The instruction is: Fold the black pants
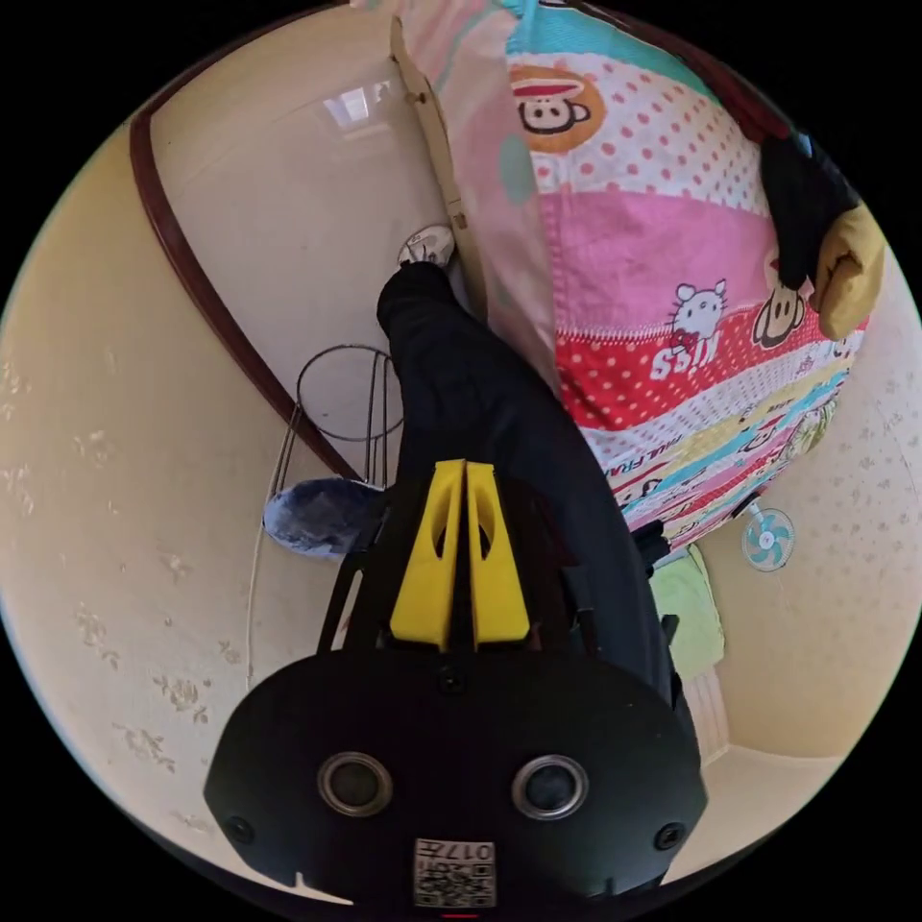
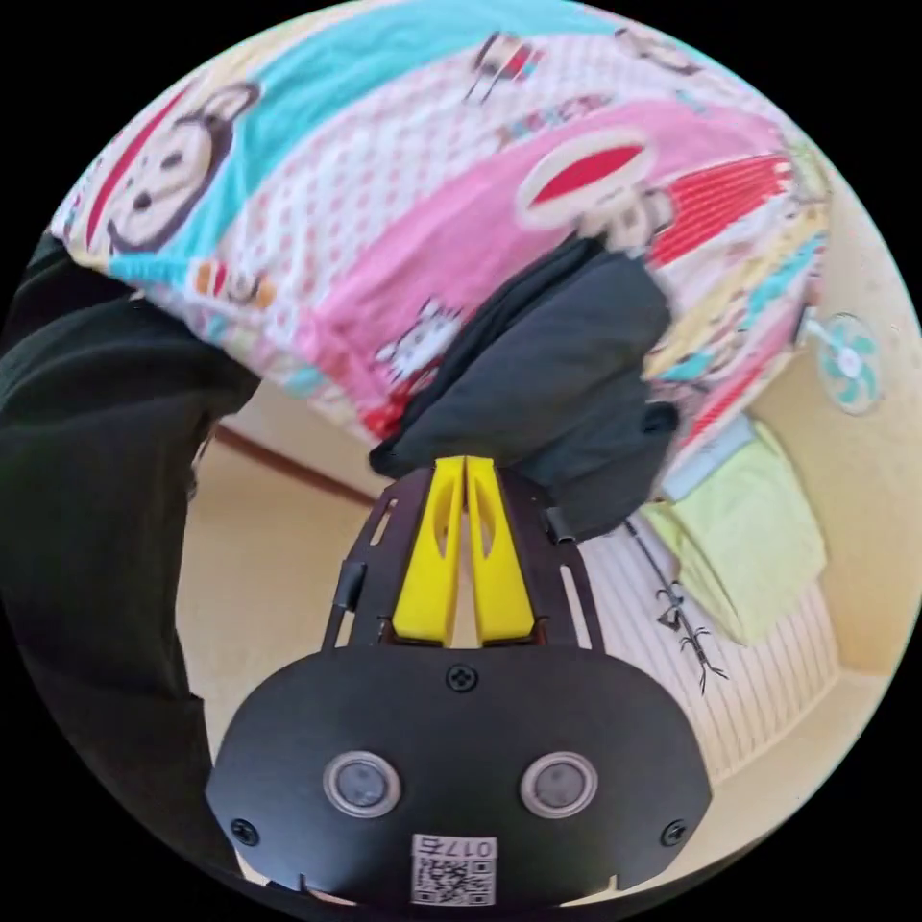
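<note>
Left gripper view: the left gripper (image 1: 466, 471) is being seen with its yellow fingers (image 1: 429, 557) brought together, no gap showing between them, and black cloth lying right at their tips. Whether that cloth is being pinched cannot be told for certain, since a person's dark trouser leg is also being seen running away from the tips toward a shoe (image 1: 426, 246) on the pale floor (image 1: 288, 221). Beside this, a patchwork cartoon bedspread (image 1: 663, 250) is being shown, and at its far edge a bunch of the black pants (image 1: 802, 216) is being gripped by the other tool. A wire rack (image 1: 338, 403) is standing on the floor.

Right gripper view: the right gripper (image 2: 466, 469) is being seen with its fingers (image 2: 432, 552) closed to a thin slit, and the black pants (image 2: 557, 375) are being held at the tips, lifted in a bunched mass in front of the bedspread (image 2: 384, 192). A green cloth (image 2: 749, 557) is lying on a striped surface beyond.

Judging from this, the fold is hardly being started: the pants are being held up in a crumpled lump, no flat crease is being shown, and laying out, smoothing and folding are all being left to do.
</note>
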Action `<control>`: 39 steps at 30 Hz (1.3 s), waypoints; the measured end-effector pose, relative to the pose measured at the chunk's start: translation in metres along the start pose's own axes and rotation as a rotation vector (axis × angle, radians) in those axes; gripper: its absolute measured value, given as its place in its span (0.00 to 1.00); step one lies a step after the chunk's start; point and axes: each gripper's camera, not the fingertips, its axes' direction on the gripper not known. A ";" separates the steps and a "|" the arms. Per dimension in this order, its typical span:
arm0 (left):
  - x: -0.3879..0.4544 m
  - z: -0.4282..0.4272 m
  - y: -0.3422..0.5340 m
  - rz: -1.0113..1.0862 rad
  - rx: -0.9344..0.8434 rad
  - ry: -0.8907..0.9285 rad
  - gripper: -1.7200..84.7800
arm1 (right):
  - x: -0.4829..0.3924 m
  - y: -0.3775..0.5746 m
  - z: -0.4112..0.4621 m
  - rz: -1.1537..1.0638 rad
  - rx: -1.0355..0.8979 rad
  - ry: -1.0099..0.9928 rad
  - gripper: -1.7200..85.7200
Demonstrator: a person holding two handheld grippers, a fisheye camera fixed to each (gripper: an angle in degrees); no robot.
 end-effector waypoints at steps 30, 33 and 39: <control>0.061 -0.387 -0.013 0.284 0.945 0.370 0.11 | -0.105 0.718 -0.164 0.934 2.448 -0.195 0.02; 0.079 -0.369 -0.038 0.234 0.866 0.337 0.12 | -0.120 0.732 -0.156 0.975 2.444 -0.231 0.02; 0.072 -0.342 0.006 0.179 1.059 0.292 0.10 | -0.120 0.746 -0.132 0.964 2.493 -0.458 0.02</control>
